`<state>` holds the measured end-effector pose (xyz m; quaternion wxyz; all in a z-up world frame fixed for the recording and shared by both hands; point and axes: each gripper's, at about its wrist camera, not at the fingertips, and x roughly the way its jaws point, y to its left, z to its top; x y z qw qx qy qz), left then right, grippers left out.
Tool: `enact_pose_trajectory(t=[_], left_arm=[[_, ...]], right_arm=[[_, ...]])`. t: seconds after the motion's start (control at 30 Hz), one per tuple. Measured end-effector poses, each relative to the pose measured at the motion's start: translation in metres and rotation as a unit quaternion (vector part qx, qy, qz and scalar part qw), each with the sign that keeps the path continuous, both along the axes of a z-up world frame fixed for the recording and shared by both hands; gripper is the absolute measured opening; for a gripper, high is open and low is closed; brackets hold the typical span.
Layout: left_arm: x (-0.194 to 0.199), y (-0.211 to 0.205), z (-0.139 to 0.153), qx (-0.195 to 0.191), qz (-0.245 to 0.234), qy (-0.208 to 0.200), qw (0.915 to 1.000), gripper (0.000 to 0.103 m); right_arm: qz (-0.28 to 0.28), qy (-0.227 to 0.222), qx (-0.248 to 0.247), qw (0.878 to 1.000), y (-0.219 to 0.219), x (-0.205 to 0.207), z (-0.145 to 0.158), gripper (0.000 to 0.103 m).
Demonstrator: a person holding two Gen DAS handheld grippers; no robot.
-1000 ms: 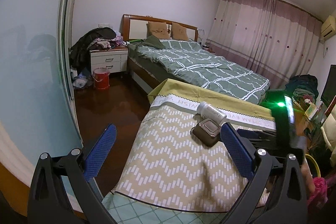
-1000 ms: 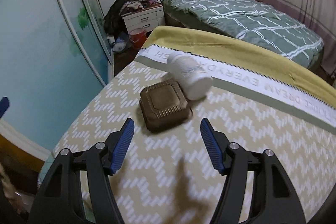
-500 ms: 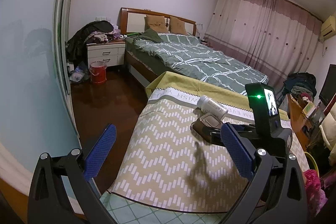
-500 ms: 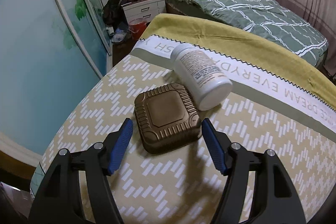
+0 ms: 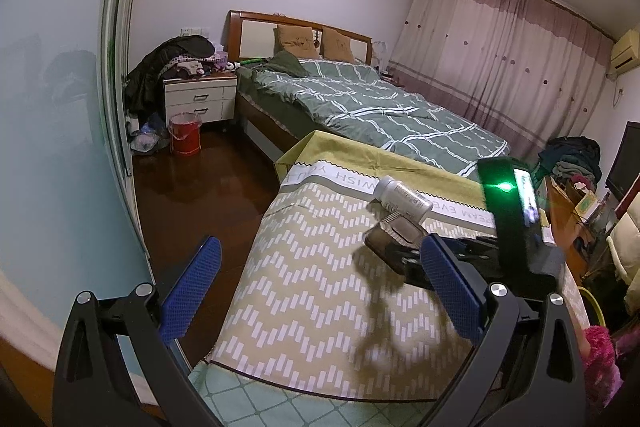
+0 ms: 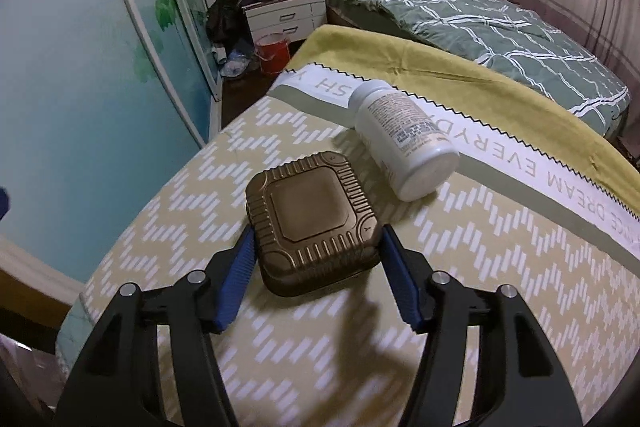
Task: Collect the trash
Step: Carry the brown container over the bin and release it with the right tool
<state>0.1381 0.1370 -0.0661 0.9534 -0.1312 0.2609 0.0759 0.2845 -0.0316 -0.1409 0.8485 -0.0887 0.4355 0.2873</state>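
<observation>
A square brown ribbed box lies on the patterned cloth of a table. A white pill bottle lies on its side just behind it, touching or nearly so. My right gripper is open with its blue pads on either side of the box's near end; contact is unclear. In the left wrist view the box and the bottle show beside the right gripper's body. My left gripper is open and empty, held above the table's left part.
A red bin stands on the dark floor by a white nightstand piled with clothes. A bed with a green quilt lies beyond the table. A sliding wardrobe door runs along the left.
My right gripper has moved forward and lower, so the brown box now sits between its pads. The jaws have narrowed somewhat. The left gripper has stayed open, drifting slightly.
</observation>
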Motion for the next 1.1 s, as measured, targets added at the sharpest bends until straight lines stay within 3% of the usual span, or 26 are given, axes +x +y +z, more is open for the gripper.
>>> enact_pose_trajectory(t=[0.3, 0.57, 0.83, 1.1], left_arm=[[-0.003, -0.014, 0.001, -0.002, -0.015, -0.002, 0.9999, 0.098], [0.003, -0.044, 0.003, 0.002, -0.049, 0.001, 0.9988, 0.098], [0.016, -0.086, 0.002, 0.005, -0.085, 0.011, 0.9963, 0.098], [0.031, -0.129, 0.005, 0.013, -0.117, 0.018, 0.9929, 0.098]], right_arm=[[-0.029, -0.011, 0.026, 0.999, -0.062, -0.052, 0.021, 0.059], [-0.124, -0.023, 0.043, 0.991, -0.159, -0.091, 0.023, 0.059], [-0.251, -0.026, 0.052, 0.966, -0.274, -0.111, 0.016, 0.059], [-0.367, -0.034, 0.056, 0.928, -0.379, -0.120, 0.006, 0.059]])
